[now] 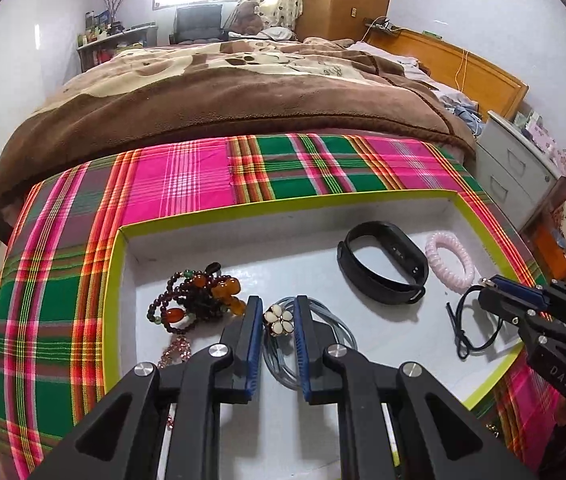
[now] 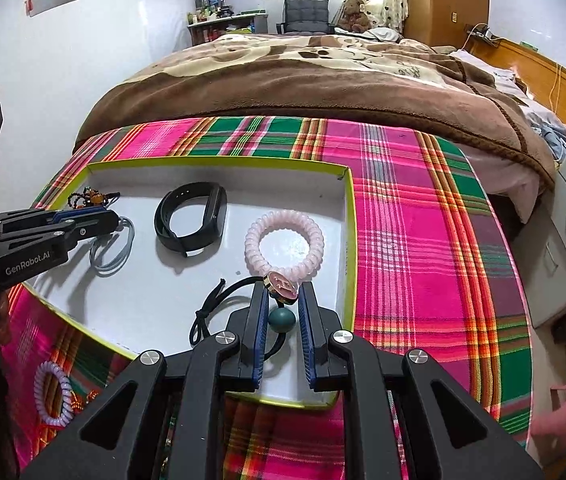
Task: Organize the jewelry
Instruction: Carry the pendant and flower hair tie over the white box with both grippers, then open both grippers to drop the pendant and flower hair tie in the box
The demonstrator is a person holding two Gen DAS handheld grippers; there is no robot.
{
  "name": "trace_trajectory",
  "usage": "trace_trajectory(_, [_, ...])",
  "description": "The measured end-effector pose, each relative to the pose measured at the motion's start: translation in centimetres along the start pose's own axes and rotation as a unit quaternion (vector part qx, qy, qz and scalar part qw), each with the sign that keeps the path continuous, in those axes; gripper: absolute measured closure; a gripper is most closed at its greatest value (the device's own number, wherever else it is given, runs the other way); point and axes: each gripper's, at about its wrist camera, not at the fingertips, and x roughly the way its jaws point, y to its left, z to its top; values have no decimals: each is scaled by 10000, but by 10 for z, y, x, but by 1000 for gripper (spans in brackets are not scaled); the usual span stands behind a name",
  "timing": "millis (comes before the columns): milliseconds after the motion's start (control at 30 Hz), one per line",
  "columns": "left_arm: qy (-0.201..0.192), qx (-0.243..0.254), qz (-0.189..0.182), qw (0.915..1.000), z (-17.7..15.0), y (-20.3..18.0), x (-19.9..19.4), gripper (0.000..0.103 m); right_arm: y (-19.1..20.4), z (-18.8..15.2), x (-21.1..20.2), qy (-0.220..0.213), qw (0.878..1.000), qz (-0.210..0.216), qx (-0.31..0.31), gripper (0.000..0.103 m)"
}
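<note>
Inside the white tray (image 1: 211, 240), the left claw (image 1: 279, 312) pinches a flower hair tie (image 1: 278, 320). The right claw (image 2: 283, 294) grips a round pink charm (image 2: 283, 287) near the pink coil tie (image 2: 283, 240).

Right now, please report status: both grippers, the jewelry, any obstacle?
Left gripper astride flower hair tie, grip unclear. Right gripper around black charm tie, grip unclear. Both over white tray. Pink coil tie close ahead.
</note>
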Motion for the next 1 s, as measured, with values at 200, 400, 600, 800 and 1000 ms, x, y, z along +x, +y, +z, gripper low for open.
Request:
trace_trajectory(200, [-72, -134, -84, 9998, -1, 3, -7, 75, 3, -1, -3, -32, 10000, 61, 16, 66])
trace_trajectory(400, [-198, -145, -144, 9996, -7, 1, -24, 73, 6, -4, -9, -67, 9999, 101, 69, 65])
trace_trajectory(600, [-277, -100, -95, 9995, -15, -3, -40, 69, 7, -8, -19, -153, 9997, 129, 100, 64])
trace_trajectory(800, [-440, -42, -24, 9990, -26, -12, -61, 69, 11, -15, -32, -246, 9995, 176, 87, 64])
trace_trajectory(1000, [-522, -76, -121, 9985, -41, -17, -82, 69, 12, -26, -45, -313, 9991, 281, 99, 64])
